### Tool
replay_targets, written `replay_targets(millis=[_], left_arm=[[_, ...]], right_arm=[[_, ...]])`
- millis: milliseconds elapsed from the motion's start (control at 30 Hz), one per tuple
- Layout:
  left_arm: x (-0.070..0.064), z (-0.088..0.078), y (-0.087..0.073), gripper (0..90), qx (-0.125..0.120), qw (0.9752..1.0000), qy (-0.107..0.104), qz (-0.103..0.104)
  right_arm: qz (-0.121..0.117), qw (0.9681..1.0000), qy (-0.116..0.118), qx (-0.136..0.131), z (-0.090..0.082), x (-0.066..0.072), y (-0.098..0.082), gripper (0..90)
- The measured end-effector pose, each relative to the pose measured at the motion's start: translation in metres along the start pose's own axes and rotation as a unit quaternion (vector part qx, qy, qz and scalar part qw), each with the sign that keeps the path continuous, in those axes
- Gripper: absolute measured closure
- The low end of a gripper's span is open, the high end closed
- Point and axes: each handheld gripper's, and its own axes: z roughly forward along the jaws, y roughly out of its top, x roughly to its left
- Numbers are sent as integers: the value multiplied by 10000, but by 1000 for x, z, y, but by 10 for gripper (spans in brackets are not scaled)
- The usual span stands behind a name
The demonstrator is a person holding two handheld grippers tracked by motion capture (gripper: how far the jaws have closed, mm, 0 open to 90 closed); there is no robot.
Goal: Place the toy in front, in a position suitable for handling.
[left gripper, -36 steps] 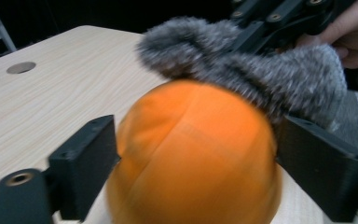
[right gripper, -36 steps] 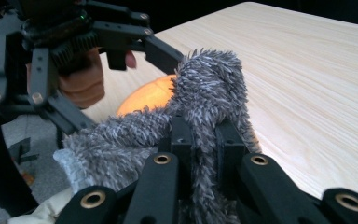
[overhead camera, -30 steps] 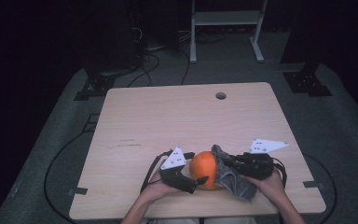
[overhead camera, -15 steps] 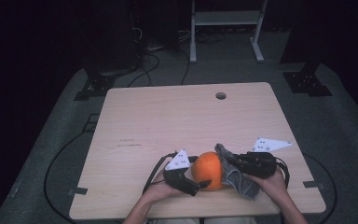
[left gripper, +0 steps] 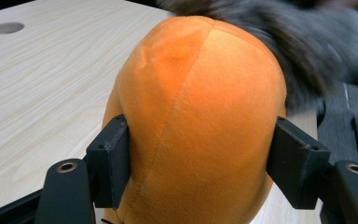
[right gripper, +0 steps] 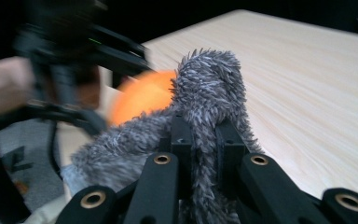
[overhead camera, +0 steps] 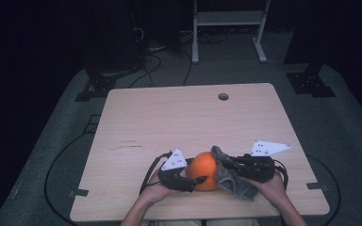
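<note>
The left gripper [left gripper: 200, 154] had just been closing its jaws onto the orange plush ball [left gripper: 196, 116]; the right gripper [right gripper: 200, 140] clenched the grey furry cover [right gripper: 205, 88], apparently half-removed.

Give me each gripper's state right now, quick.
Left gripper: jaws have just been closing, now pressed on the orange plush ball.
Right gripper: shut on the grey furry cloth.

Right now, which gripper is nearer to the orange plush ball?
Left. The left gripper has just been closing, its fingers pressing either side of the orange plush ball. The right gripper sits beyond it, clamped on the grey furry fabric beside the ball.
</note>
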Motion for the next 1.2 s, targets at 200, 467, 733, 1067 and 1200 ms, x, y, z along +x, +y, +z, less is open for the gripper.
replay_targets(millis=[200,467,733,1067,1200], left_arm=[[-8,10,2,296,5,9997,226,-15],[-13,10,-2,285,-10,9998,122,174],[-8,7,-4,184,-77,9986,55,519],[-26,17,-1,327,-56,9972,393,641],[-28,16,-5,346,-108,9973,313,656]], right_arm=[[-758,9970,81,121,12,31,12,806],[-335,9974,-628,85,-4,2,4,806],[-137,9990,-417,69,-3,-6,-6,804],[-932,9953,151,203,6,31,14,806],[-928,9954,-117,194,7,29,16,806]])
